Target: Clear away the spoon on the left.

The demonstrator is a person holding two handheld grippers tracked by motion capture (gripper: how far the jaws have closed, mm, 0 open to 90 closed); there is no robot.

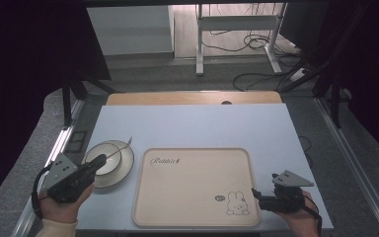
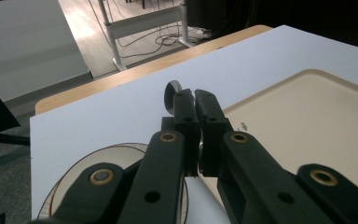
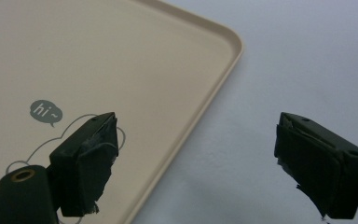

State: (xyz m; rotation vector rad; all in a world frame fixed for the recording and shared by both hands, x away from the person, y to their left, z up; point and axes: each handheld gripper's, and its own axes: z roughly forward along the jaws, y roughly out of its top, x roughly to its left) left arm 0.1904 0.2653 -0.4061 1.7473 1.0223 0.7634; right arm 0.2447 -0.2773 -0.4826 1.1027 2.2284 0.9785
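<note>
A round plate lies at the table's front left, just left of a beige tray printed with a rabbit. My left gripper hovers over the plate, its jaws shut on the handle of a metal spoon. In the left gripper view the spoon's bowl pokes out past the left gripper, with the plate below. My right gripper is open at the tray's front right corner. In the right gripper view the right gripper straddles the edge of the tray, holding nothing.
The white tabletop stretches away behind the tray, with a wooden strip at its far edge. A metal desk frame and cables stand on the floor beyond. Dark curtains flank both sides.
</note>
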